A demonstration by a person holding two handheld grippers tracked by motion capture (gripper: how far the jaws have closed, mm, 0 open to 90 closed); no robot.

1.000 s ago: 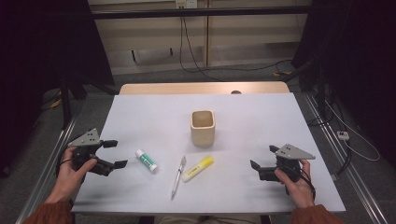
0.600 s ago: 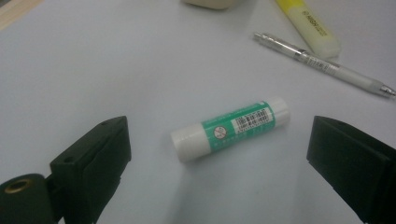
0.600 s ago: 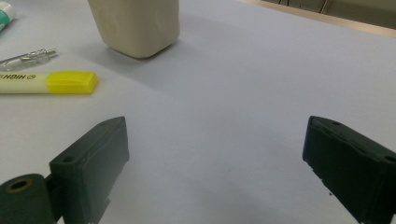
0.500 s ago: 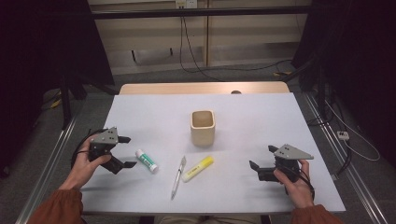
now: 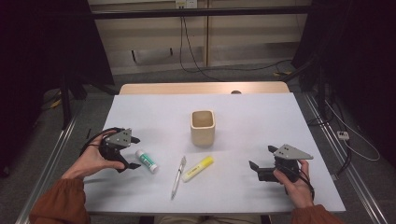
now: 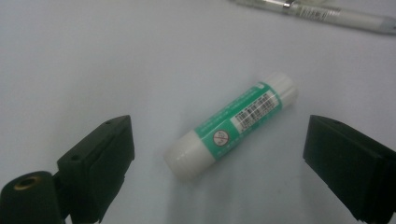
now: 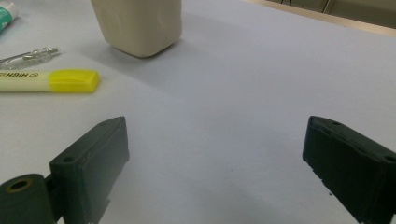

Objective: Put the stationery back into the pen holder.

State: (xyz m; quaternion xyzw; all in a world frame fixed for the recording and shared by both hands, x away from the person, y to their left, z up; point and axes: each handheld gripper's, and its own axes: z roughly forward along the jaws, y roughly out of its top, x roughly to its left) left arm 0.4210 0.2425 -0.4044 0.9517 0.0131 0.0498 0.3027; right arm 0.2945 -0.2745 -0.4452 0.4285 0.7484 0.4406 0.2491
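A beige cup (image 5: 203, 127) stands upright near the middle of the counter (image 5: 261, 116), mouth up; what shows of its inside looks bare, though its bottom is hard to make out from above. In the right gripper view only the cup's lower part shows, its top cut off by the frame. The glue stick (image 6: 232, 125) lies on its side on the counter, left of the cup, between the spread jaws of the left gripper (image 5: 132, 152), which stand released on either side without touching it. A pen (image 5: 177, 176) and a yellow highlighter (image 5: 198, 168) lie just right of the glue stick, apart from each other; in the left gripper view the pen is cut off at the top edge. The right gripper (image 5: 262, 157) sits near the counter's right front, jaws wide and holding nothing, with bare counter ahead of it. The back half of the counter is open room.
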